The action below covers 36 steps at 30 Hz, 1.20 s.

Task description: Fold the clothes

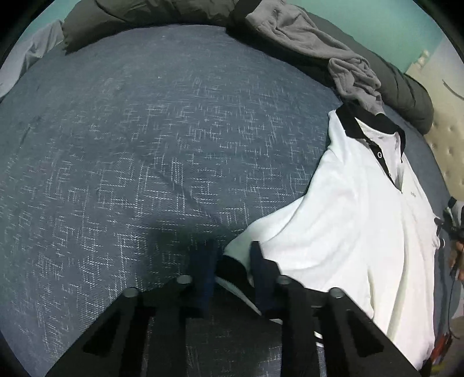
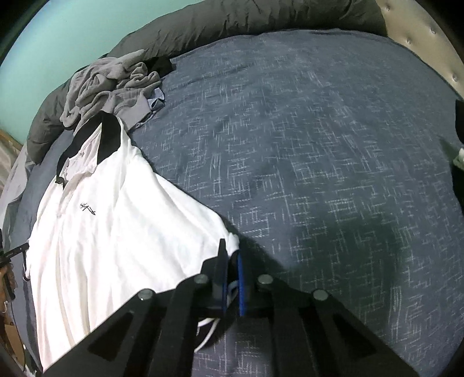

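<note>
With its fingers clamped on a sleeve, each of the left gripper (image 1: pixel 232 261) and right gripper (image 2: pixel 230 258) is stretching the white polo shirt (image 1: pixel 353 232) flat, front up, on the bed (image 1: pixel 145 145), likely for a clean fold.

Right tongs (image 2: pixel 232 261) pinch the sleeve edge of the white polo shirt (image 2: pixel 116 232), blue pads close together with white fabric bunched between them. Shirt lies face up on the bed (image 2: pixel 319 145), blue-grey patterned cover, black collar (image 2: pixel 110 139) toward the far side, small black logo (image 2: pixel 88 208) on the chest. Crumpled grey clothes (image 2: pixel 110 84) sit just past the collar, touching it. Dark grey duvet (image 2: pixel 232 20) is bunched along the far bed edge. Tufted headboard (image 2: pixel 429 37) at upper right. Teal wall (image 2: pixel 58 43) at upper left.
</note>
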{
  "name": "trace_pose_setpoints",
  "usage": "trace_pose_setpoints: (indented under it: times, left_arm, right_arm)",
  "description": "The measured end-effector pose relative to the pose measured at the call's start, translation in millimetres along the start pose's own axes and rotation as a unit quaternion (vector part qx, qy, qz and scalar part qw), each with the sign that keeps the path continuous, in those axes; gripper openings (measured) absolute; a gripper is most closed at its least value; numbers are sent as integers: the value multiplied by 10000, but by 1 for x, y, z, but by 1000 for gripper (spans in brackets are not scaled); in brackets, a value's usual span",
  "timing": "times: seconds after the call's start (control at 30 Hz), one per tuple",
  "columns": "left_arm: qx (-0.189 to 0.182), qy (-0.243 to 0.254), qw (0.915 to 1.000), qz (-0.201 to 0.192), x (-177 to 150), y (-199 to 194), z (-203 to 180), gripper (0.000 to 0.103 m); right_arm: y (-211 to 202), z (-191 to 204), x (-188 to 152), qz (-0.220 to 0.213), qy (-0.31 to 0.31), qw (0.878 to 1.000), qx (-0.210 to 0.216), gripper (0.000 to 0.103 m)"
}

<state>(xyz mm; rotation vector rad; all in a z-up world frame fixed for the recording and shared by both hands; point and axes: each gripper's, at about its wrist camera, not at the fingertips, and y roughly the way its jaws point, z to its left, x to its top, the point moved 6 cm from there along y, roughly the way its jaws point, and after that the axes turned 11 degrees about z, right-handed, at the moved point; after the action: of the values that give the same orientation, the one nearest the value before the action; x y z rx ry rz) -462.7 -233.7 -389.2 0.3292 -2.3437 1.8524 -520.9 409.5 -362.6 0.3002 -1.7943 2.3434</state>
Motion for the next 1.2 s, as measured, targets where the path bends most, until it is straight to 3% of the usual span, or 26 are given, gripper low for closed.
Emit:
trace_pose_setpoints:
  times: [0.33, 0.67, 0.93, 1.2]
  left_arm:
    - [-1, -504, 9980, -376, 16, -25, 24, 6]
    - [5, -1270, 9910, -425, 40, -19, 68, 5]
    - [113, -1371, 9895, -443, 58, -7, 78, 5]
    - [98, -1495, 9875, -479, 57, 8, 88, 5]
  right_arm:
    - [-25, -25, 15, -512, 377, 9976, -285, 4]
    - [-21, -53, 40, -499, 641, 9948, -608, 4]
    - [-5, -67, 50, -464, 835, 9934, -629, 4]
    - [2, -77, 52, -541, 1070, 9911, -575, 4]
